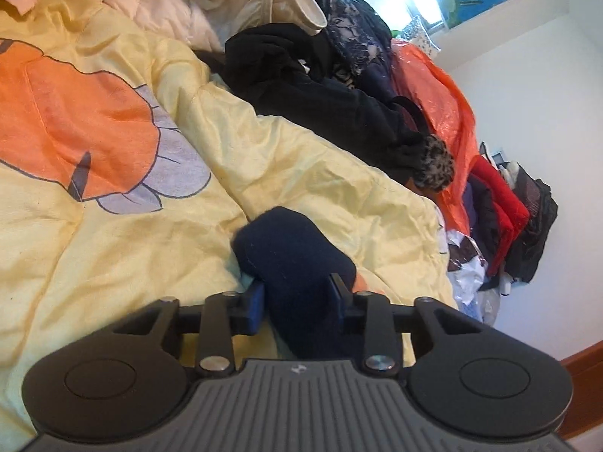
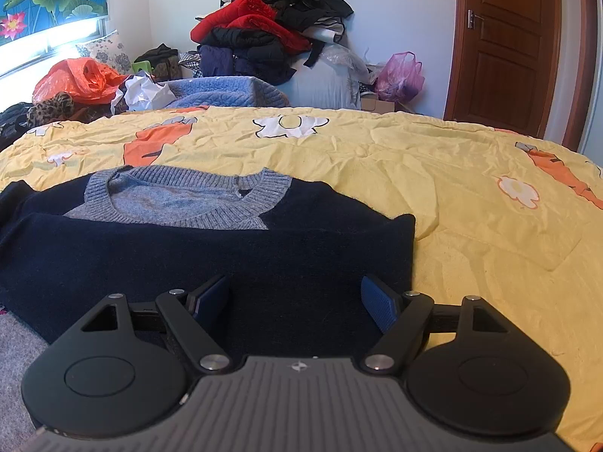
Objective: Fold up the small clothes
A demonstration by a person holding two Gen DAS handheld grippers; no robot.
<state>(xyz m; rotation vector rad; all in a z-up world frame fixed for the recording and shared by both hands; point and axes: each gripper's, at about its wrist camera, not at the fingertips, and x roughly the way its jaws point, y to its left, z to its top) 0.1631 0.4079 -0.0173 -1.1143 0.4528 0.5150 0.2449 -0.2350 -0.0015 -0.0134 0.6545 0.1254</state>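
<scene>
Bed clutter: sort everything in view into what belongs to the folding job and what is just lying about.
Part of the job:
- navy sweater with grey collar, spread on the quilt
- left gripper, navy fabric between its fingers
- right gripper, open over the sweater

Just lying about:
- yellow quilt
- black clothes
- orange plastic bag
- clothes pile
- pink bag

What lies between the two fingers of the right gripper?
In the right wrist view, the right gripper stands open, and the dark blue body of the sweater lies flat between its fingers on the yellow quilt.
</scene>
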